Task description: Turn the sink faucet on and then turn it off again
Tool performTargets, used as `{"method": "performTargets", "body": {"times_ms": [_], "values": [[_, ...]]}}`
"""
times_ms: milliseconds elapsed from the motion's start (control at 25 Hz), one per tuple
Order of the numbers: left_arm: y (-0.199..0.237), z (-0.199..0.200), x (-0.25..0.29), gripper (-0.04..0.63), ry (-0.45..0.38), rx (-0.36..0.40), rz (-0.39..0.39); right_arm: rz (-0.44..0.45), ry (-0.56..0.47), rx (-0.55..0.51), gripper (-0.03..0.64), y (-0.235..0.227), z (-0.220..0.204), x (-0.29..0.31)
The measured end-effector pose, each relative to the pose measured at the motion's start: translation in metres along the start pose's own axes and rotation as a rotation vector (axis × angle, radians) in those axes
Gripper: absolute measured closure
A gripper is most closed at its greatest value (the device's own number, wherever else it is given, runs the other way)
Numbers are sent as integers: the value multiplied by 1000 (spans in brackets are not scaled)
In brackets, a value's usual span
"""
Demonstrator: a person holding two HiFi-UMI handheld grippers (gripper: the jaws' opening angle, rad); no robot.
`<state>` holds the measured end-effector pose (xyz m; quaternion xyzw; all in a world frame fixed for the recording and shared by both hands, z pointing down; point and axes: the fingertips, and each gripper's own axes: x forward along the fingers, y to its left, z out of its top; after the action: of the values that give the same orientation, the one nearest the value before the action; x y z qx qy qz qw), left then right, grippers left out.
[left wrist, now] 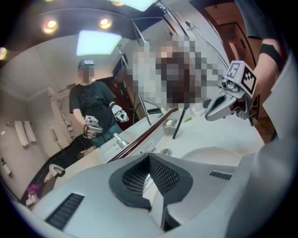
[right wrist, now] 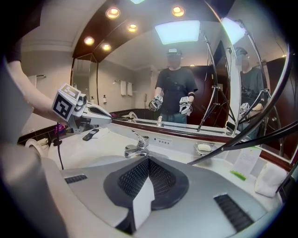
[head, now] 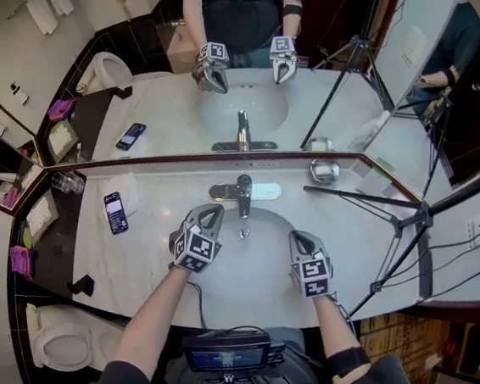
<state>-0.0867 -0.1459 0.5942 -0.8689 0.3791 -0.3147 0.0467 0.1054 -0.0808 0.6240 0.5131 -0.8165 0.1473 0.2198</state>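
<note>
One chrome single-lever faucet (head: 240, 192) stands at the back rim of the one oval white sink (head: 257, 274). Two grippers hover over the basin, angled downward. The left gripper (head: 213, 211) is just beside the faucet, apparently clear of it, and the right gripper (head: 297, 235) is farther off. Both claws are pressed together, empty. One dark phone (head: 116, 212) lies on the marble counter (head: 152, 259).

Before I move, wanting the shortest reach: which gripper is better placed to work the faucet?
Left, likely. In the head view the left gripper, shut and empty, sits just below the faucet; the right gripper, also shut, is farther off at the right of the basin.
</note>
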Motion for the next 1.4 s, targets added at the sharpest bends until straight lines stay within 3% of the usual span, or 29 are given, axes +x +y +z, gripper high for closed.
{"method": "performTargets", "body": {"times_ms": [120, 480, 760, 1200, 1400], "values": [[10, 8, -25, 592, -46, -115, 19, 2, -17, -12, 595, 4, 12, -4], [7, -4, -86, 592, -64, -309, 23, 3, -32, -41, 597, 12, 25, -15], [13, -20, -117, 594, -90, -360, 112, -9, -28, -52, 597, 14, 24, -25], [-5, -28, -127, 594, -75, -404, 102, -2, -27, -86, 596, 22, 20, -28], [-4, -25, -121, 594, -71, -405, 95, -6, -20, -175, 595, 21, 22, -23]]}}
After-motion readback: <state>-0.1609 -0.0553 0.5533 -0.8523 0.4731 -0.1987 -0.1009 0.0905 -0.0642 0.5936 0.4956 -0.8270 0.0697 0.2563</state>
